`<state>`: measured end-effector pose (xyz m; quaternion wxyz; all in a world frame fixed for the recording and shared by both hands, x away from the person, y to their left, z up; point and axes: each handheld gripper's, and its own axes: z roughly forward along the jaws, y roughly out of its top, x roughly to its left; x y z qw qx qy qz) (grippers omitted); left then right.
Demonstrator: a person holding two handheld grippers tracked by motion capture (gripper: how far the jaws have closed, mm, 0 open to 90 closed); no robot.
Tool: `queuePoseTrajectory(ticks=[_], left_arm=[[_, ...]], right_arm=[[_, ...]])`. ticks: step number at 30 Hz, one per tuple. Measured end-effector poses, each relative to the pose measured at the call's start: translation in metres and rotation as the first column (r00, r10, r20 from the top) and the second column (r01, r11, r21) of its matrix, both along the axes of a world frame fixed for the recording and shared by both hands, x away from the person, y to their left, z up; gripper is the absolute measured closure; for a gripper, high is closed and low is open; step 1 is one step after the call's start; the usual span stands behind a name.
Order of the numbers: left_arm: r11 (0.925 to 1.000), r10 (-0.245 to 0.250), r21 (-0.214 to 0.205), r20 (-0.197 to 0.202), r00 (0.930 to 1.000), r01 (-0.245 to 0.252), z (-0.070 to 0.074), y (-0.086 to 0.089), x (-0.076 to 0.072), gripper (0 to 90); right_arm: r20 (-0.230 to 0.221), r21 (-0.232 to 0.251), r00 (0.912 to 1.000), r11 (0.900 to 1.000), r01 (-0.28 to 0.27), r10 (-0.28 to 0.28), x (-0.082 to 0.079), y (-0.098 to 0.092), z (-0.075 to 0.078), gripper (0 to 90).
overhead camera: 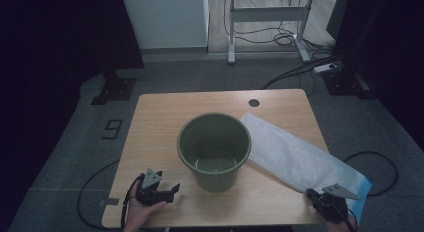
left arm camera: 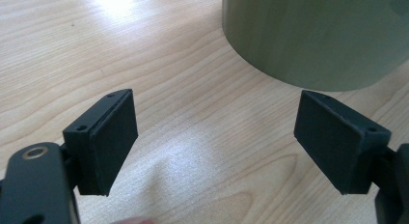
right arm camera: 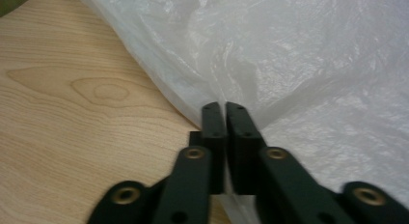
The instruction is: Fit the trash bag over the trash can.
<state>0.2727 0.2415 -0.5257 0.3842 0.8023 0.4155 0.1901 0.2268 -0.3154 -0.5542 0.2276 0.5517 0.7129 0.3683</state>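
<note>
An empty olive-green bucket [overhead camera: 215, 179] stands upright in the middle of the wooden table [overhead camera: 160, 122]. A white translucent plastic bag [overhead camera: 295, 154] lies flat to its right, running from the bucket's rim to the table's front right corner. My left gripper [overhead camera: 171, 190] rests at the front left, pointing at the bucket. In the left gripper view its jaws [left arm camera: 214, 142] stand wide apart over bare wood, with the bucket [left arm camera: 313, 35] wall just beyond them. My right gripper [overhead camera: 314, 195] sits at the bag's near edge. Its jaws [right arm camera: 223, 108] are pressed together on the bag [right arm camera: 289, 50] edge, and creases fan out from the tips.
A round cable hole [overhead camera: 254, 102] sits near the table's far edge. Beyond the table are a white cabinet [overhead camera: 167, 17], a desk frame [overhead camera: 267, 14] and cables on the grey floor. The bag's blue-trimmed end [overhead camera: 364, 184] hangs over the front right corner.
</note>
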Motion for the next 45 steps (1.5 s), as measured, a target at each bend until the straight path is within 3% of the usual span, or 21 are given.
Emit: queuePoseTrajectory(ticks=[3,5,9,11,13,15,19,26,29,32,36,41,45], left_arm=[[1.0000,-0.004,-0.002,0.001,1.0000,0.004,0.000,-0.001,-0.001,15.2],[1.0000,-0.004,-0.005,0.002,1.0000,0.004,0.000,-0.001,0.000,15.3],[0.9999,-0.007,-0.008,0.004,1.0000,0.007,0.000,0.000,0.000,15.2],[0.9999,-0.007,-0.012,0.004,1.0000,0.007,0.000,0.001,0.000,15.2],[0.9999,-0.006,-0.015,0.004,1.0000,0.006,0.000,0.003,0.000,15.2],[0.9998,-0.005,-0.019,0.003,1.0000,0.005,0.000,0.004,0.001,15.2],[0.9996,0.000,-0.026,0.005,1.0000,0.000,0.000,0.007,0.001,15.2],[0.9993,0.012,-0.035,0.001,0.9999,-0.012,-0.001,0.010,0.002,15.4],[0.9993,0.013,-0.036,-0.004,0.9999,-0.014,-0.002,0.010,0.001,15.5],[0.9997,0.011,-0.023,-0.002,0.9999,-0.011,-0.001,0.008,0.000,15.5],[0.9997,0.011,-0.023,0.001,0.9999,-0.011,-0.001,0.007,0.000,15.5],[0.9998,0.012,-0.014,-0.003,0.9999,-0.012,-0.002,0.007,0.001,15.5],[0.9998,0.015,-0.013,-0.003,0.9999,-0.016,-0.002,0.007,0.001,15.5]], right_arm=[[0.009,-0.010,1.0000,0.9999,-0.002,0.002,0.003,0.016,0.006,46.5],[0.031,-0.009,0.9993,0.9997,-0.022,0.022,0.009,0.032,0.014,36.6],[0.068,-0.004,0.9935,0.9958,-0.092,0.092,0.034,0.065,0.023,30.7],[0.057,0.001,0.9903,0.9919,-0.127,0.127,0.055,0.083,0.024,28.0],[0.045,-0.041,0.9873,0.9877,-0.151,0.152,0.069,0.097,0.023,26.6],[0.018,-0.085,0.9876,0.9843,-0.154,0.156,0.084,0.110,0.016,24.7],[-0.024,-0.099,0.9918,0.9869,-0.127,0.126,0.100,0.117,0.005,24.1],[-0.020,-0.089,0.9971,0.9932,-0.075,0.074,0.106,0.110,0.002,37.0],[-0.023,-0.091,0.9988,0.9948,-0.044,0.043,0.109,0.105,0.004,53.5],[-0.015,-0.091,0.9983,0.9942,-0.057,0.056,0.110,0.099,0.004,70.5],[-0.002,-0.079,0.9990,0.9959,-0.044,0.044,0.110,0.089,0.003,85.9],[0.088,0.019,0.9961,0.9997,0.013,-0.014,0.106,0.071,0.011,88.6],[0.183,0.101,0.9820,0.9945,0.028,-0.047,0.102,0.060,0.038,88.8]])
